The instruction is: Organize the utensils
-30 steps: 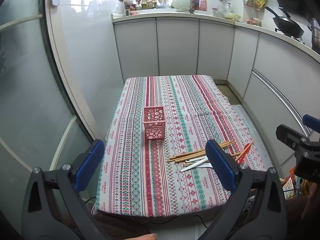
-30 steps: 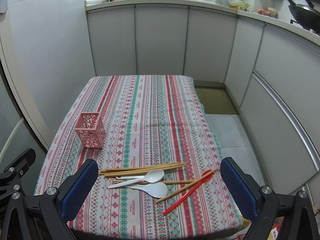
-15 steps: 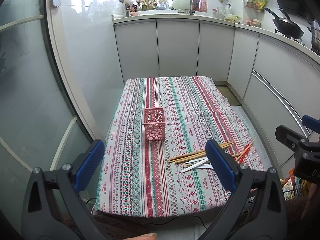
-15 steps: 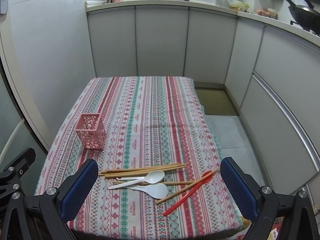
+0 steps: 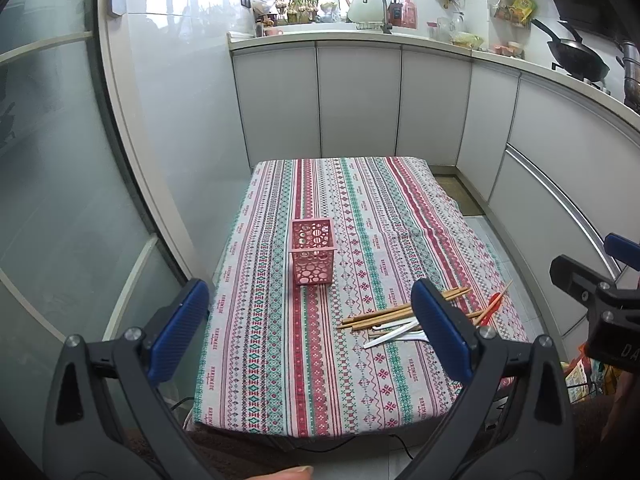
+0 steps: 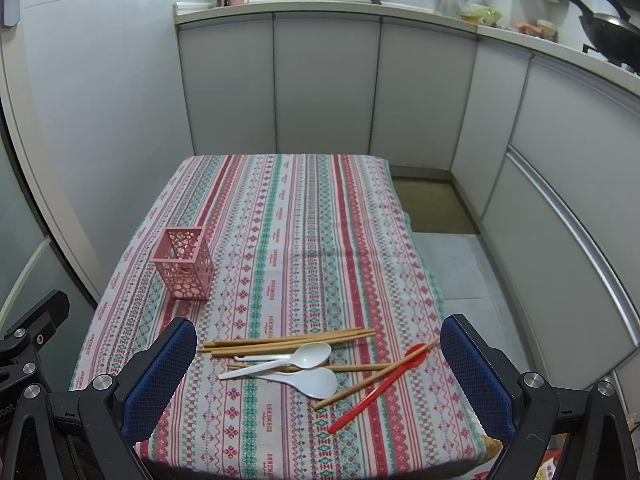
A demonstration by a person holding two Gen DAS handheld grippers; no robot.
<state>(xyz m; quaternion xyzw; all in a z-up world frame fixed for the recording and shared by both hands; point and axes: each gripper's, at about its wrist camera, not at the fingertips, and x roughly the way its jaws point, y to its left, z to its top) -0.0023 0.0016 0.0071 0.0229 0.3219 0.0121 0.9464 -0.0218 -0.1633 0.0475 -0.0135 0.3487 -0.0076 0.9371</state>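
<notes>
A pink perforated utensil holder (image 5: 312, 251) (image 6: 185, 263) stands upright and empty on the striped tablecloth (image 6: 304, 216), left of centre. Near the table's front right lie several wooden chopsticks (image 6: 288, 343) (image 5: 384, 314), two white spoons (image 6: 310, 380) and a red spoon (image 6: 380, 386) in a loose pile. My left gripper (image 5: 306, 324) is open above the near table edge, with the holder beyond it. My right gripper (image 6: 318, 368) is open, held over the pile without touching it. It also shows at the right edge of the left wrist view.
White kitchen cabinets (image 6: 324, 84) wrap the back and right, with a sink, bottles and a wok (image 5: 576, 58) on the counter. A glass partition (image 5: 60, 200) stands to the left. Tiled floor (image 6: 464, 272) runs along the table's right side.
Both views sit slightly closer to the table than a second ago; nothing on the table has moved and both grippers stay open.
</notes>
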